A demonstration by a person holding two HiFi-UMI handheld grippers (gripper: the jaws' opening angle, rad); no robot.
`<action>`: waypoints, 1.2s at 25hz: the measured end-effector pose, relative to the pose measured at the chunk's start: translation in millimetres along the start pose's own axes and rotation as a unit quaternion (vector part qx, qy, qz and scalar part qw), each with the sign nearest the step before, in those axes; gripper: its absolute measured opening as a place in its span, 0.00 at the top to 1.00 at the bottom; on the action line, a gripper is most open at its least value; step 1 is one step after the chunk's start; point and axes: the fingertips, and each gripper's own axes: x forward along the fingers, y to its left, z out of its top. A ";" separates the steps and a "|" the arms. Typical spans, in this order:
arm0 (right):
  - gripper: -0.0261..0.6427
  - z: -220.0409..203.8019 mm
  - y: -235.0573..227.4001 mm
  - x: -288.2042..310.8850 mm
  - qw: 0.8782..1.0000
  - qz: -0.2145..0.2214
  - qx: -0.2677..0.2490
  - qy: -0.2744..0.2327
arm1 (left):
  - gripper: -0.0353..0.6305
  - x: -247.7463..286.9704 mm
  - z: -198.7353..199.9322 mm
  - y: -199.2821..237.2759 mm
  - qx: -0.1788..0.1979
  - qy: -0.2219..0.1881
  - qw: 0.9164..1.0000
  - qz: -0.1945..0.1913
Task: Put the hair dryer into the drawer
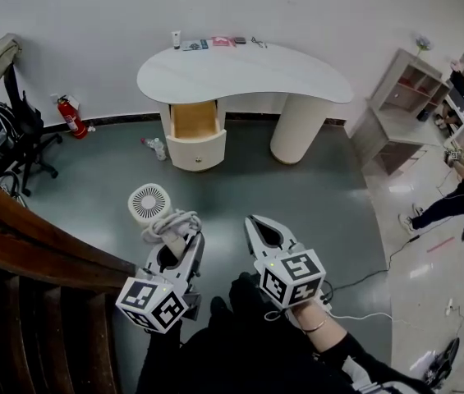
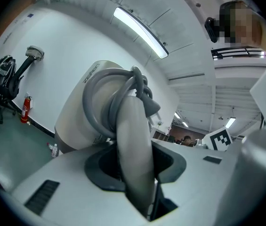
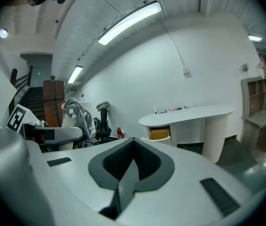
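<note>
Head view, lower centre of the frame: the left gripper (image 1: 181, 241) is clamped on the handle of the hair dryer (image 1: 149, 204). Its round white head points toward the desk and its cord (image 1: 176, 220) is coiled around the body. The left gripper view confirms this, with the handle standing between the pads. Just to its right, the right gripper (image 1: 254, 223) has its jaws together with nothing in them.

Beyond both lies a stretch of grey floor (image 1: 297, 195). At the upper centre stands the white desk (image 1: 281, 76), and its drawer (image 1: 195, 121) is pulled out with nothing visible inside.

Picking up the dryer and opening the drawer look done. The dryer remains well apart from the drawer, so what remains is carrying it across, lowering it in and letting go.
</note>
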 end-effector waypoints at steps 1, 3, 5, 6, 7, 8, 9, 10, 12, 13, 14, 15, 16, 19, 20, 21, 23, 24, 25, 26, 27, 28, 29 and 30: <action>0.96 -1.0 -0.3 1.1 1.000 0.000 0.001 0.002 | 0.75 0.4 -0.2 0.3 0.001 0.001 1.000 -0.001; 0.96 -1.8 -1.1 4.4 1.000 -0.001 -0.001 0.004 | 0.75 3.6 0.4 2.3 0.000 0.005 1.000 -0.002; 0.96 -1.4 -2.8 9.2 1.000 -0.001 -0.001 0.004 | 0.75 9.3 1.0 6.5 0.002 0.008 1.000 -0.001; 0.96 -1.1 -3.7 12.1 1.000 0.000 -0.001 0.003 | 0.75 12.0 1.1 8.9 0.003 0.009 1.000 0.000; 0.96 -0.6 -4.6 15.4 1.000 0.001 0.000 0.003 | 0.75 14.4 1.2 11.1 0.002 0.010 1.000 0.000; 0.96 0.1 -5.4 19.1 1.000 0.002 0.001 0.003 | 0.75 16.7 1.5 13.4 0.002 0.010 1.000 0.000; 0.96 1.1 -6.5 23.0 1.000 0.002 0.000 0.002 | 0.75 19.1 2.0 15.8 0.002 0.011 1.000 0.000; 0.96 2.5 -7.9 27.2 1.000 0.002 0.000 0.002 | 0.75 22.0 2.8 18.6 0.003 0.011 1.000 0.002; 0.96 5.8 -11.3 35.6 1.000 0.002 -0.003 0.001 | 0.75 28.9 4.8 25.2 0.004 0.010 1.000 0.005; 0.96 7.2 -13.1 39.9 1.000 0.001 -0.004 0.001 | 0.75 32.5 6.0 28.9 0.003 0.008 1.000 0.006; 0.96 8.5 -15.0 44.2 1.000 0.001 -0.005 0.003 | 0.75 36.0 7.7 32.6 0.001 0.007 1.000 0.009; 0.96 9.9 -17.1 48.6 1.000 0.001 -0.006 0.004 | 0.75 39.7 9.7 36.3 0.000 0.006 1.000 0.011; 0.96 11.3 -19.6 53.1 1.000 0.000 -0.007 0.006 | 0.75 43.6 11.8 39.9 -0.001 0.006 1.000 0.014; 0.96 14.8 -27.7 66.9 1.000 -0.002 -0.007 0.011 | 0.75 55.4 17.2 52.2 -0.001 0.004 1.000 0.023; 0.96 15.6 -30.2 71.5 1.000 -0.002 -0.006 0.013 | 0.75 59.2 18.7 56.5 -0.002 0.003 1.000 0.026; 0.96 16.0 -32.4 76.3 1.000 -0.001 -0.006 0.014 | 0.75 62.8 20.0 60.8 -0.004 0.003 1.000 0.029; 0.96 16.7 -36.8 86.9 1.000 0.000 -0.005 0.017 | 0.75 70.1 21.8 70.2 -0.008 0.003 0.999 0.035; 0.96 17.7 -39.3 92.8 1.000 0.001 -0.005 0.019 | 0.75 74.4 22.7 75.1 -0.009 0.003 0.999 0.037; 0.96 19.5 -42.2 98.9 1.000 0.002 -0.005 0.021 | 0.75 79.4 24.0 80.1 -0.011 0.003 0.999 0.040; 0.96 22.0 -45.5 105.3 1.000 0.004 -0.005 0.022 | 0.75 85.1 25.5 85.0 -0.013 0.004 0.999 0.043; 0.96 24.6 -48.8 111.7 1.000 0.005 -0.005 0.024 | 0.75 91.1 27.0 89.8 -0.016 0.006 0.999 0.046; 0.96 26.8 -52.2 118.1 1.000 0.007 -0.006 0.025 | 0.75 97.1 28.3 94.4 -0.018 0.008 0.999 0.049; 0.96 28.3 -55.6 124.5 1.000 0.008 -0.007 0.027 | 0.75 102.7 29.0 98.7 -0.021 0.012 0.998 0.051; 0.96 29.2 -58.9 130.8 1.000 0.009 -0.008 0.029 | 0.75 108.0 29.3 102.7 -0.024 0.016 0.998 0.051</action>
